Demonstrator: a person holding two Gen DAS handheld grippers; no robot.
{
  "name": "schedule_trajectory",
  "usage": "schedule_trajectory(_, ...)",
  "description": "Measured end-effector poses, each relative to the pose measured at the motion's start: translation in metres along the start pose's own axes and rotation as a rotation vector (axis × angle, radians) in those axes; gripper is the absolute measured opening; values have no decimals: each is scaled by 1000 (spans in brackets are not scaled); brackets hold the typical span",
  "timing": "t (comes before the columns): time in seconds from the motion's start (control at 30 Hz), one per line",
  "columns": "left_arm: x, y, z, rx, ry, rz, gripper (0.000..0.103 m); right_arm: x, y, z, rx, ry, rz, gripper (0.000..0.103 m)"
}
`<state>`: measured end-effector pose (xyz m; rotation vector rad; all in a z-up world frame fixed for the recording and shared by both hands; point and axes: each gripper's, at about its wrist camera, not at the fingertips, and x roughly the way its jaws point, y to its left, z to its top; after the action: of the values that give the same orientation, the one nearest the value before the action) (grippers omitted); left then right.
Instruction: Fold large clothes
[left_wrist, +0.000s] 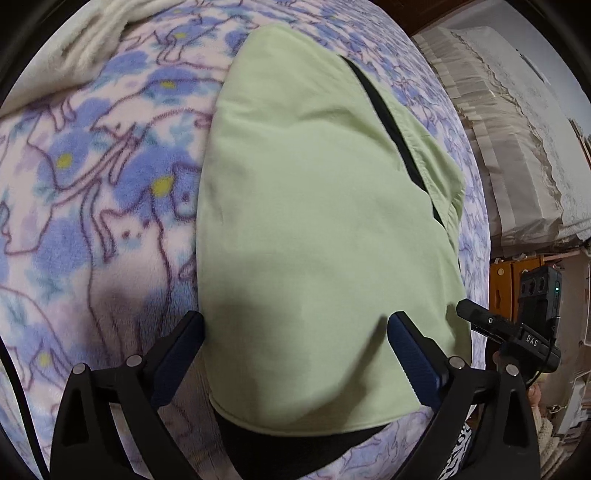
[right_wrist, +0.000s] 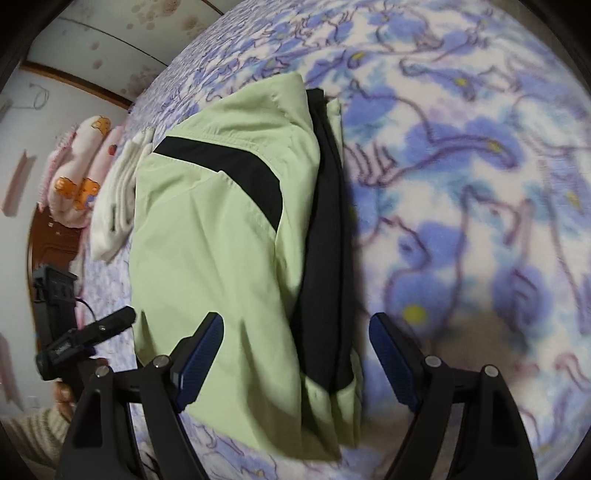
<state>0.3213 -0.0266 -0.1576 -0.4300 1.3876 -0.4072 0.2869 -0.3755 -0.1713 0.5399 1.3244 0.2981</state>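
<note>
A light green garment with black trim (left_wrist: 314, 206) lies folded into a long flat stack on a blue and white floral blanket (left_wrist: 92, 184). My left gripper (left_wrist: 295, 328) is open and empty, its jaws spread above the garment's near end. In the right wrist view the same garment (right_wrist: 221, 240) shows a black stripe and a black inner layer (right_wrist: 325, 240) along its right edge. My right gripper (right_wrist: 295, 332) is open and empty over that near right edge. The right gripper also shows in the left wrist view (left_wrist: 517, 325) beside the garment's right side.
The blanket (right_wrist: 461, 184) covers the bed. A cream knitted cloth (left_wrist: 85, 44) lies at the far left. A pink printed pillow (right_wrist: 81, 166) and white folded cloth (right_wrist: 118, 199) sit beyond the garment. A curtain (left_wrist: 517, 147) and wooden furniture (left_wrist: 509, 280) stand past the bed edge.
</note>
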Motion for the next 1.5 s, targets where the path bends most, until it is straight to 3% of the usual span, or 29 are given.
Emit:
schedule_trajectory(0.2, 21, 6, 5, -17, 16, -55, 99, 27, 0, 21, -40, 28, 183, 83)
schedule_trajectory(0.4, 32, 3, 13, -1, 23, -47, 102, 55, 9, 33, -60, 77, 145, 87)
schedule_trajectory(0.73, 38, -9, 16, 12, 35, -1, 102, 61, 32, 30, -119, 77, 49, 95)
schedule_trajectory(0.8, 35, -10, 15, 17, 31, 2, 98, 59, 35, 30, -124, 76, 28, 92)
schedule_trajectory(0.9, 33, -16, 16, 31, 30, 25, 88, 55, 31, 30, -121, 94, 18, 69)
schedule_trajectory(0.97, 27, -16, 14, 36, 22, 38, 78, 51, 30, 30, -104, 97, 25, 40)
schedule_trajectory(1.03, 16, -15, 11, 59, 8, 52, 58, 44, 31, 27, -90, 94, 65, 20)
schedule_trajectory(1.13, -2, -22, 9, 125, -15, 84, 37, 34, 52, 21, -139, 61, 26, 15)
schedule_trajectory(1.33, -33, -37, 5, 176, -58, 119, 30, 13, 93, 9, -186, -5, -49, 12)
schedule_trajectory(1.5, -72, -31, 4, 177, -91, 109, 29, -6, 119, -4, -190, -32, -49, 11)
